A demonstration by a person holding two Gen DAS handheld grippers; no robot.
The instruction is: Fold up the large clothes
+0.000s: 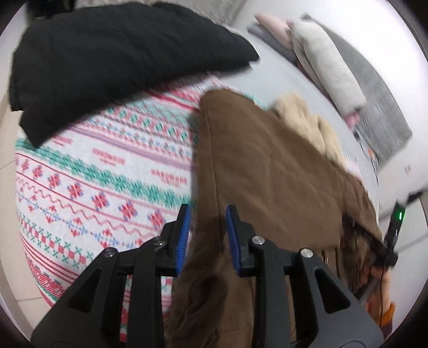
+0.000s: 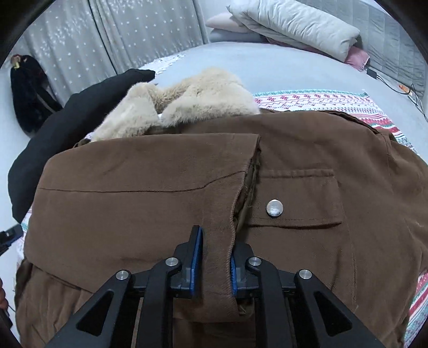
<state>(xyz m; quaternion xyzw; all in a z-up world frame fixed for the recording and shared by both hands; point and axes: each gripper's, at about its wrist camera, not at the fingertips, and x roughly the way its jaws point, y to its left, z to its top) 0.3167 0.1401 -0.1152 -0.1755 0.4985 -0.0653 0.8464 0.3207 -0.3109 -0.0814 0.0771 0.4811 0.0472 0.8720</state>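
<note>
A large brown coat with a beige fur collar lies spread on the bed. My left gripper is shut on a bunched fold of the coat's left edge, which runs up between the blue pads. In the right wrist view, my right gripper is shut on the hemmed edge of a folded-over flap of the coat. A flap pocket with a silver snap sits just right of it. At the right edge of the left wrist view, the right tool's black body shows, blurred.
A patterned red, green and white blanket lies under the coat. A black padded jacket lies at the far left. Folded bedding and pillows are stacked at the headboard. A black bag stands by the curtain.
</note>
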